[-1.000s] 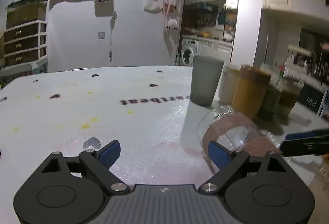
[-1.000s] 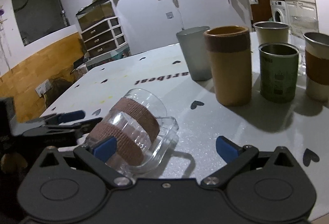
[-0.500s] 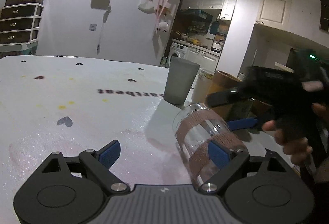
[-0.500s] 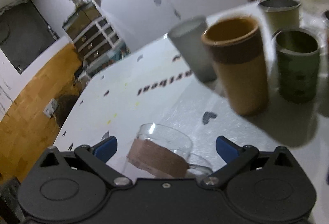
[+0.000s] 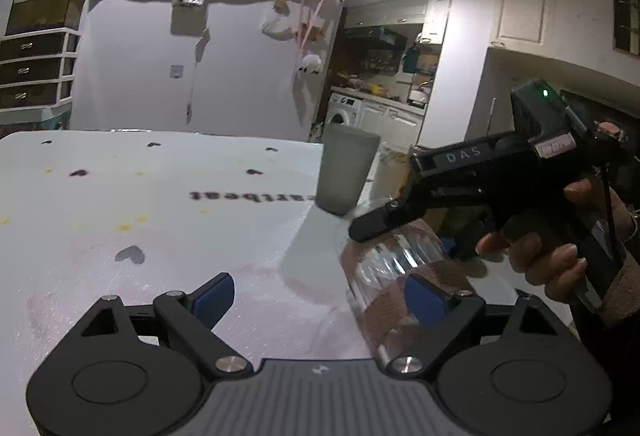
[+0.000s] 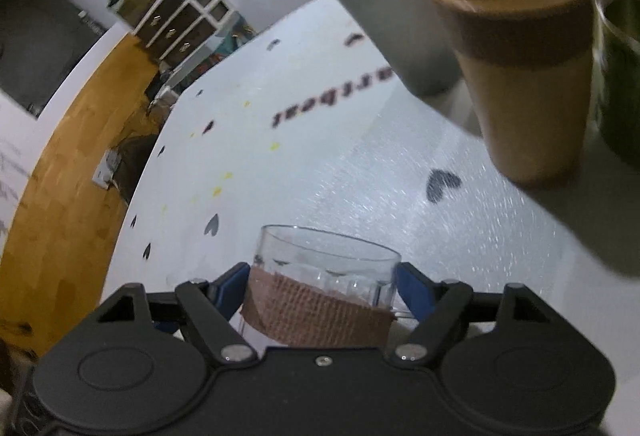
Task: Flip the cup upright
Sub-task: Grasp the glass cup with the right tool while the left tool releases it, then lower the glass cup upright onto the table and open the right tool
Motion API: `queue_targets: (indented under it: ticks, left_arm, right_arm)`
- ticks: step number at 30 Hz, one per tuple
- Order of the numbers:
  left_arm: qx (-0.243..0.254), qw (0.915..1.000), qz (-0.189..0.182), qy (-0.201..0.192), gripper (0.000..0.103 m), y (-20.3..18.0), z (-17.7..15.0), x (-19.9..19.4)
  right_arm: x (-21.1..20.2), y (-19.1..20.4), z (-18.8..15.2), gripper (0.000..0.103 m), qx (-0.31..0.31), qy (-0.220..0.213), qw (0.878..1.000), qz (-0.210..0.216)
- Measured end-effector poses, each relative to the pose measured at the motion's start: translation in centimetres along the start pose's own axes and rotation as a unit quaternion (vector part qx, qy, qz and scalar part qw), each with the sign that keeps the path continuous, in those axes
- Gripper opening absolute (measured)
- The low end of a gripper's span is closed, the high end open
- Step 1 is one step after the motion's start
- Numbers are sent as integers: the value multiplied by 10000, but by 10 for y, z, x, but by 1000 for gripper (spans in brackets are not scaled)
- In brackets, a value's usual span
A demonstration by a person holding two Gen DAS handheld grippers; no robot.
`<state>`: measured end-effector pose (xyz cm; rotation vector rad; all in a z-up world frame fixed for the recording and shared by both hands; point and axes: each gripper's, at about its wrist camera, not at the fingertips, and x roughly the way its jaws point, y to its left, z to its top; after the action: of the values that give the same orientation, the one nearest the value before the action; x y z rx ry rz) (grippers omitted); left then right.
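The right claw (image 6: 322,294) is clamped on the glass cup (image 6: 320,288), blue pads pressed against its taped sides, rim facing away from the camera, over the tabletop (image 6: 320,163). Beyond it stand a tan cup (image 6: 524,75), a grey cup (image 6: 400,23) behind that, and a green one (image 6: 620,83) at the right edge. The left claw (image 5: 316,296) stands apart, gripping nothing; the glass cup (image 5: 396,276) lies against its right finger, the right hand (image 5: 560,236) just behind.
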<state>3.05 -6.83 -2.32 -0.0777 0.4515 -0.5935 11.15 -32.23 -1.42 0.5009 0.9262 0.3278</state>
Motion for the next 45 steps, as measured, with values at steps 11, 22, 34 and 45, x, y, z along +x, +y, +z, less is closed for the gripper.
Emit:
queue_targets:
  ticks: [11,22,34,45]
  left_arm:
    - [34,9998,157,-67,90,1,5,8]
    - [46,9998,192,-34,90,5,2,10]
    - [64,9996,247,-70,90,6,1,8]
    - [120,9988,428,-185,90,5,11,5]
  right_arm:
    - [-28,56,20,78,-1771,-798,9797,-490]
    - [-6,73,49,77,-2596,-1157,9497,-1315]
    - [6,72,59,78,-2703,-1272,9398,-1658]
    - [-43,70,28,87,-2668,-1880,9356,-1348]
